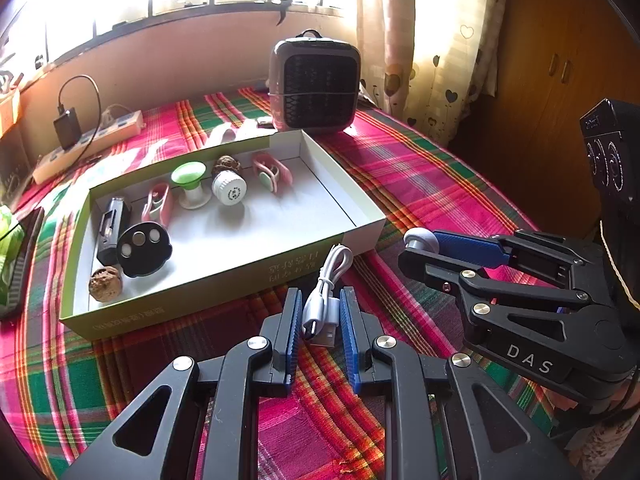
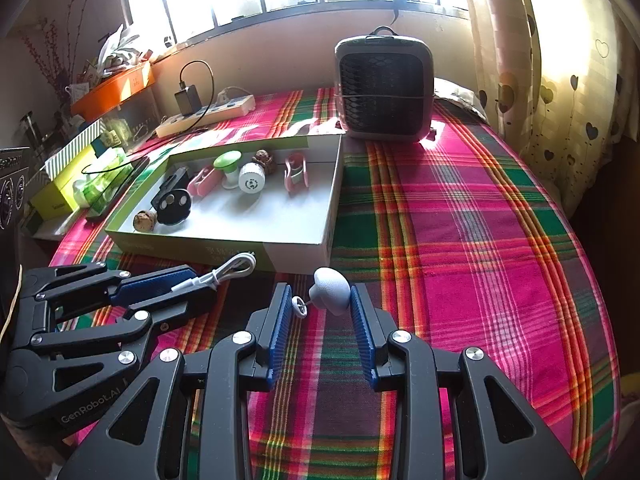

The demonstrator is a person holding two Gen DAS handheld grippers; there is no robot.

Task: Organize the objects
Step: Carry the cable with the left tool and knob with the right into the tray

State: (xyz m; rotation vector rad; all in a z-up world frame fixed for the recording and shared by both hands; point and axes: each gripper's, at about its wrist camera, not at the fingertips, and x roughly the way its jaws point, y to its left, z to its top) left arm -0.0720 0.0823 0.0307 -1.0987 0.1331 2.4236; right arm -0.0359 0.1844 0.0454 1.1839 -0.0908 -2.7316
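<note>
A shallow green and white box (image 1: 362, 222) (image 2: 332, 216) lies on the plaid cloth and holds several small items. My left gripper (image 1: 320, 300) has its jaws around a coiled white USB cable (image 1: 326, 294), which lies on the cloth in front of the box; the pads touch its bundle. The cable also shows in the right wrist view (image 2: 224, 272). My right gripper (image 2: 320, 294) has its jaws around a grey-white rounded knob (image 2: 330, 290) with a small ring at its left side. The knob touches the right pad; a gap shows at the left pad. The right gripper shows in the left wrist view (image 1: 420, 246).
The box holds a black round disc (image 1: 144, 250), two walnuts (image 1: 105, 283), pink clips (image 1: 272, 170), a green suction knob (image 1: 190, 182), a white cap (image 1: 229, 189). A grey fan heater (image 1: 314, 84) stands behind. A power strip (image 1: 88, 146) lies far left. A curtain (image 2: 560, 60) hangs right.
</note>
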